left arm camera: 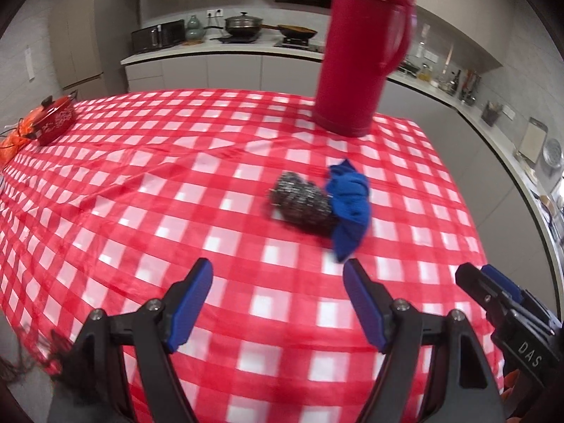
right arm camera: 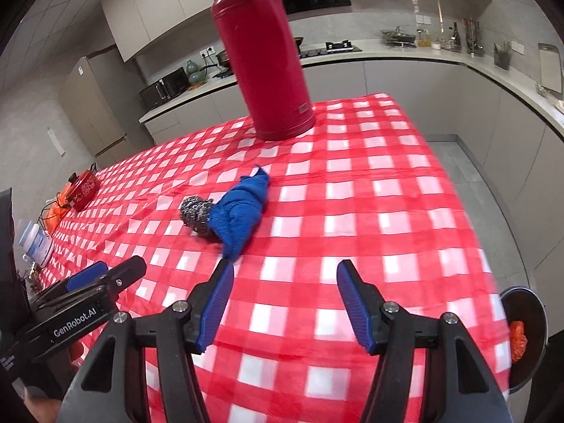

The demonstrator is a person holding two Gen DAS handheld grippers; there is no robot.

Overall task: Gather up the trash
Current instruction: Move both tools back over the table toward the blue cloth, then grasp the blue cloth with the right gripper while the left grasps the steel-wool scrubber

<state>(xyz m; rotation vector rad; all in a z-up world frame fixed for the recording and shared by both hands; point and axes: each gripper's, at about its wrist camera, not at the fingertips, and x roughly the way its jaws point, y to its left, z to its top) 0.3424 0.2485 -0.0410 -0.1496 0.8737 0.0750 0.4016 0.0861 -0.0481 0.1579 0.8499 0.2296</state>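
Hovering apart over the worktop [left arm camera: 148,190], left tongs [left arm camera: 278,275] and right tongs [right arm camera: 285,275] face scourer [left arm camera: 301,206] touching cloth [left arm camera: 349,208], perhaps overlapping.

Both grippers hover side by side – the left gripper [left arm camera: 278,275] and the right gripper [right arm camera: 285,278] each with fingers spread wide, holding nothing.

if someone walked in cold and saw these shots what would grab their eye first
First the tall red plastic thermos flask, upright at the far end of the red-and-white checked tablecloth. Next, mid-table, the grey steel-wool scouring ball touching the crumpled blue cloth on its right. Nearest the cameras, the left gripper and right gripper hover open and empty above the cloth's near edge.
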